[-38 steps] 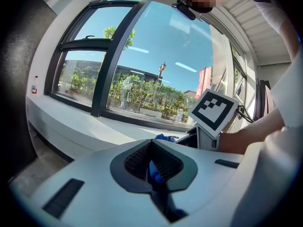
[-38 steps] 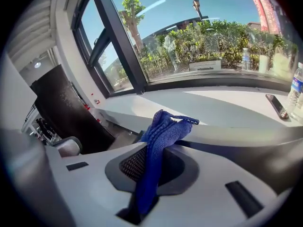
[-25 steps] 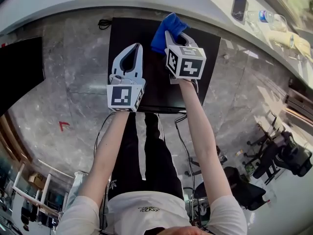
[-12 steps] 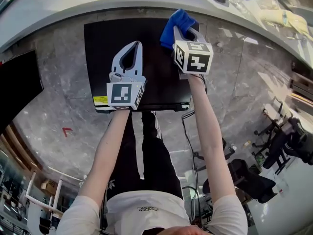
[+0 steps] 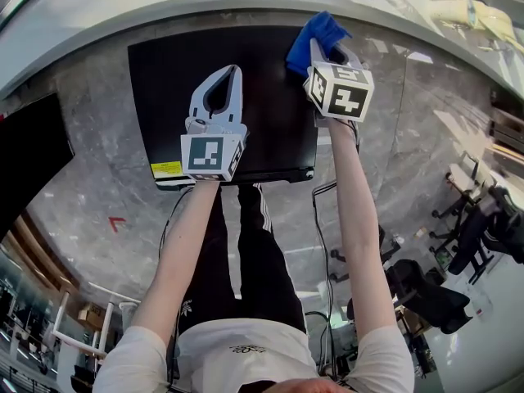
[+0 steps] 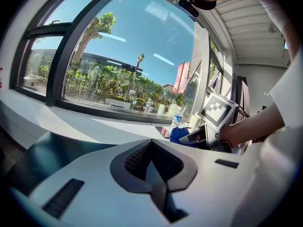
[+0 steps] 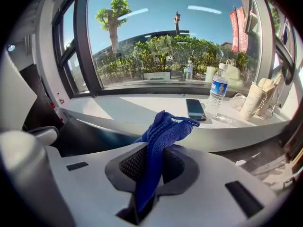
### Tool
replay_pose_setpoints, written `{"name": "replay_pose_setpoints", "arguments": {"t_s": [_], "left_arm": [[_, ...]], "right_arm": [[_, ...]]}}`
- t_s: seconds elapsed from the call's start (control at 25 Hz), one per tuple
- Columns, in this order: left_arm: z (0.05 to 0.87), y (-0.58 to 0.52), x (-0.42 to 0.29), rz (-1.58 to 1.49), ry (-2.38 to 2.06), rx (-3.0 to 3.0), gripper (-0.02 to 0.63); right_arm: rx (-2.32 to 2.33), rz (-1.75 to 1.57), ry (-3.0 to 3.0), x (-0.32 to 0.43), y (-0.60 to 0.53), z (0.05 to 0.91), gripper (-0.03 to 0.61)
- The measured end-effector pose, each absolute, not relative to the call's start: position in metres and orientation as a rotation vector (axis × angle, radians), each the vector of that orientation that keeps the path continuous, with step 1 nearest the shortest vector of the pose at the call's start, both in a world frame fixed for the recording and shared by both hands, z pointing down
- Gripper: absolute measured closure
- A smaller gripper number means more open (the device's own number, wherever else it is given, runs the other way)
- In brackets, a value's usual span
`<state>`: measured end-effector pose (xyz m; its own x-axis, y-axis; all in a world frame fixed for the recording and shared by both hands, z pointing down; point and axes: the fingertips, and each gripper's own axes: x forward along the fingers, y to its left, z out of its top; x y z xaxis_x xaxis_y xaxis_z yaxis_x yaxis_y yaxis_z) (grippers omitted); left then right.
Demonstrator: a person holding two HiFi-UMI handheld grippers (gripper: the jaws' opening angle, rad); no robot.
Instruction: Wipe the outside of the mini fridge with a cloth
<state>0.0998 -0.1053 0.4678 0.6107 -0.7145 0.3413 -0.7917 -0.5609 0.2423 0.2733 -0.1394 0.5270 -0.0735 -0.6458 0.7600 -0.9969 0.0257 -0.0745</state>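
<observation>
1. Right gripper (image 5: pixel 321 49) pinches the blue cloth (image 5: pixel 315 31) between its jaws, with the cloth bunched up ahead of the tips.
2. Cloth is over the far right corner of the black fridge (image 5: pixel 164 88) top; I cannot tell if it touches.
3. Left gripper (image 5: pixel 226 76) hangs over the fridge's middle, jaws together and empty.

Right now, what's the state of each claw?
Left claw: closed, nothing between the jaws.
Right claw: closed on the blue cloth.
</observation>
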Motion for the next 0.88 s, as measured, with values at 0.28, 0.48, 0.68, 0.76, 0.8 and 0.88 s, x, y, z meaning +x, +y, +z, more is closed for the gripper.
{"name": "replay_pose_setpoints", "arguments": {"t_s": [0.28, 0.48, 0.68, 0.76, 0.8, 0.88], "left_arm": [[0.468, -0.103, 0.089, 0.289, -1.216, 2.474, 0.611], [0.464, -0.1, 0.068, 0.281, -1.248, 2.462, 0.611], [0.458, -0.101, 0.041, 0.255, -1.312, 2.427, 0.611], [0.452, -0.1, 0.029, 0.239, -1.335, 2.42, 0.611], [0.45, -0.1, 0.022, 0.234, -1.347, 2.418, 0.611], [0.447, -0.101, 0.004, 0.228, -1.379, 2.406, 0.611]], "right_arm": [[1.689, 0.812, -1.739, 0.286, -0.138, 0.528, 0.517], [1.739, 0.792, -1.769, 0.274, -0.137, 0.5, 0.517], [1.711, 0.783, -1.981, 0.204, -0.136, 0.458, 0.517], [1.659, 0.778, -2.073, 0.166, -0.135, 0.444, 0.517], [1.628, 0.778, -2.117, 0.145, -0.136, 0.438, 0.517], [1.558, 0.784, -2.203, 0.103, -0.138, 0.428, 0.517]]}}
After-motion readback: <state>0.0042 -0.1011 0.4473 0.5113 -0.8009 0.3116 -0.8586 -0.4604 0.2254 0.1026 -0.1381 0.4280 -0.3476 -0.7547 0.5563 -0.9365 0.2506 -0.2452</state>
